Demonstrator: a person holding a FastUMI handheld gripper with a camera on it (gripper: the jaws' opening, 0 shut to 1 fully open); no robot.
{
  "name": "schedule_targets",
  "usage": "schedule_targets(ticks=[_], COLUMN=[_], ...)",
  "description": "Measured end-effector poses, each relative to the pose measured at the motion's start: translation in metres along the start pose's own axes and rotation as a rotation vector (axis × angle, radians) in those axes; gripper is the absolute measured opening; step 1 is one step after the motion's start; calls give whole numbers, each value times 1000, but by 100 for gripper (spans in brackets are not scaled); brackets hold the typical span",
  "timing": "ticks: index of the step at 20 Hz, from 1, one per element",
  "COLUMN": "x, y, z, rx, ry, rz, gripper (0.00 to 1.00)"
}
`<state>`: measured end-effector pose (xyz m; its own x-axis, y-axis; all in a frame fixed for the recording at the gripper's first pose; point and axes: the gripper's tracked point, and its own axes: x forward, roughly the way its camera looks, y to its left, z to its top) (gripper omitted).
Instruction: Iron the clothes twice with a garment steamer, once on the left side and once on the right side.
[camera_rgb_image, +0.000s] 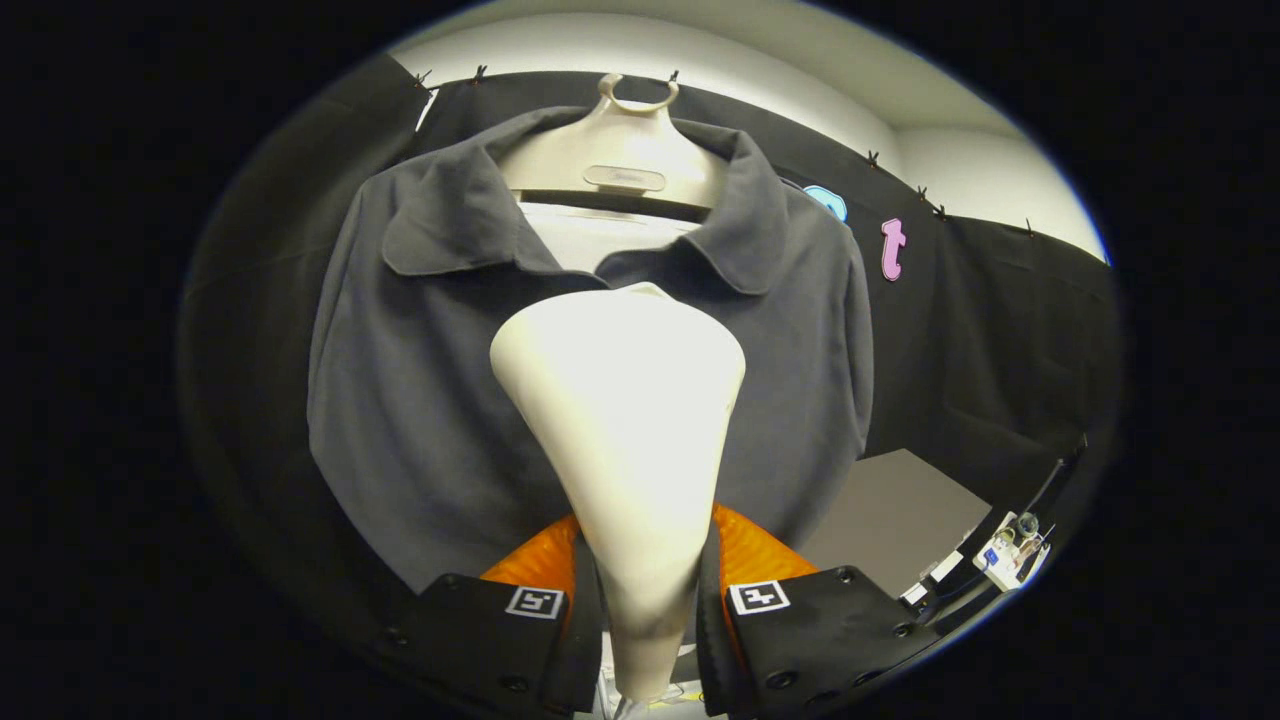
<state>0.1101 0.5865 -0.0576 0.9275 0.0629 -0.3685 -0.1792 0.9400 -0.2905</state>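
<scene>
Gripper view is looking up along the gripper (648, 600), whose two fingers are clamping the narrow neck of the garment steamer (625, 430) between them. Its cream body is flaring upward from that slim neck into a broad, rounded head, smooth and brightly lit, and is standing just in front of the shirt's chest. Beyond it, the shirt (420, 400), a dark grey polo with its collar spread open, is hanging on a pale hanger (625, 150) against the black booth wall (1000, 320), its front falling fairly flat with faint creases
</scene>
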Motion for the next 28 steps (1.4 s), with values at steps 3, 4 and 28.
schedule_targets(ticks=[3, 4, 28], x=[6, 7, 35], y=[21, 26, 95], z=[9, 10, -88], rx=[-2, -4, -72], ry=[-9, -11, 94], rz=[14, 15, 18], gripper=[46, 46, 46])
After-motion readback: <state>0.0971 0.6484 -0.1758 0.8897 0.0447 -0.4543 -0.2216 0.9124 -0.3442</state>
